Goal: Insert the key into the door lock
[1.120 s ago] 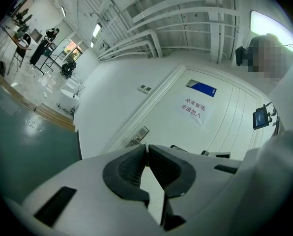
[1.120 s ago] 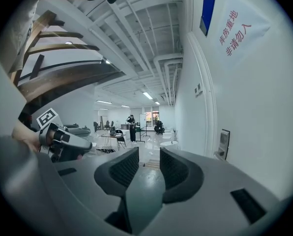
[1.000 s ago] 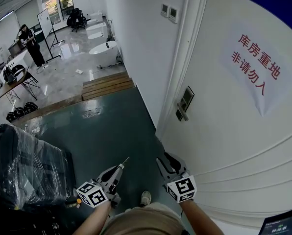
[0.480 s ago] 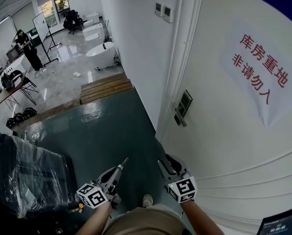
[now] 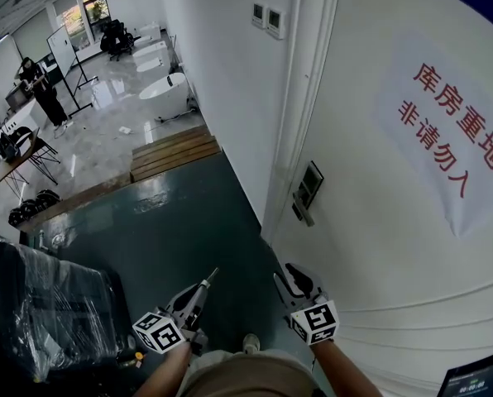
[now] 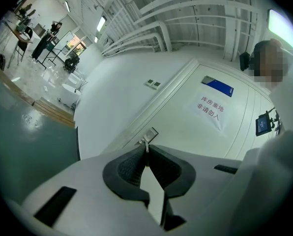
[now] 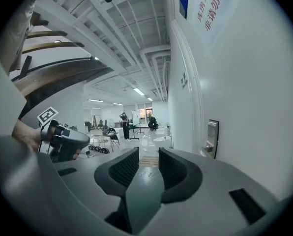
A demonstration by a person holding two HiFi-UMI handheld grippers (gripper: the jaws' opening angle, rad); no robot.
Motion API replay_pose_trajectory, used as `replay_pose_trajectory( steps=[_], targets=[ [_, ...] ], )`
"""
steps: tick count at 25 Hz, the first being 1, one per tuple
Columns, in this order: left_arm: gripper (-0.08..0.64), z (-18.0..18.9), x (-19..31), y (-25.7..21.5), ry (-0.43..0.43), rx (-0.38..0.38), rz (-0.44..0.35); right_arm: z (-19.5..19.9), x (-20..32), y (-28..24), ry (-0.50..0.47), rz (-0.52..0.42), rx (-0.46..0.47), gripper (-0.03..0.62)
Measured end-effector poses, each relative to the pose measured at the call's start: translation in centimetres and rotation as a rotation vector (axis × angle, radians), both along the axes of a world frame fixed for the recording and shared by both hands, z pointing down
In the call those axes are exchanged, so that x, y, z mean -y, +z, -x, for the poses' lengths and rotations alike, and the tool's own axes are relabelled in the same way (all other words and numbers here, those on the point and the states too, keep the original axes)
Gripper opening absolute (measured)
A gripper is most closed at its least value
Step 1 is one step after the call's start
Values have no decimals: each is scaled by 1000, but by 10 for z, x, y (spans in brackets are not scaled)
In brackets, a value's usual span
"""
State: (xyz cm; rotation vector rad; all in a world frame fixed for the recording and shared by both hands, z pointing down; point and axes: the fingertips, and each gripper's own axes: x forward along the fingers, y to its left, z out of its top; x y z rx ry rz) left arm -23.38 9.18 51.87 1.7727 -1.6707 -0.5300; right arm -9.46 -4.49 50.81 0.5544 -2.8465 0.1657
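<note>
Facing the door (image 5: 379, 255), the left gripper (image 5: 202, 287), clamped on the key (image 5: 212, 272), and the open, empty right gripper (image 5: 293, 280) now stand nearer the door lock (image 5: 306, 191); insertion lies ahead.

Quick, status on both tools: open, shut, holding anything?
Left tool: shut on the key.
Right tool: open, nothing between its jaws.

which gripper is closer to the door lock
Right. The right gripper is below the door lock, beside the door; the left gripper, gripping the key, is farther left over the floor.
</note>
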Motion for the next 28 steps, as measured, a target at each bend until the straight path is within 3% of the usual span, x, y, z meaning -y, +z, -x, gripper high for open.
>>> replay_pose_trajectory(
  steps=[7, 14, 28],
  targets=[
    [29, 6, 20, 4, 24, -11, -2, 1, 17, 4, 27, 6, -6, 129],
    [29, 36, 42, 6, 52, -14, 5, 15, 29, 11, 69, 18, -26, 129],
    [29, 109, 113, 0, 241, -40, 4, 84, 77, -19, 235, -7, 12, 129]
  ],
)
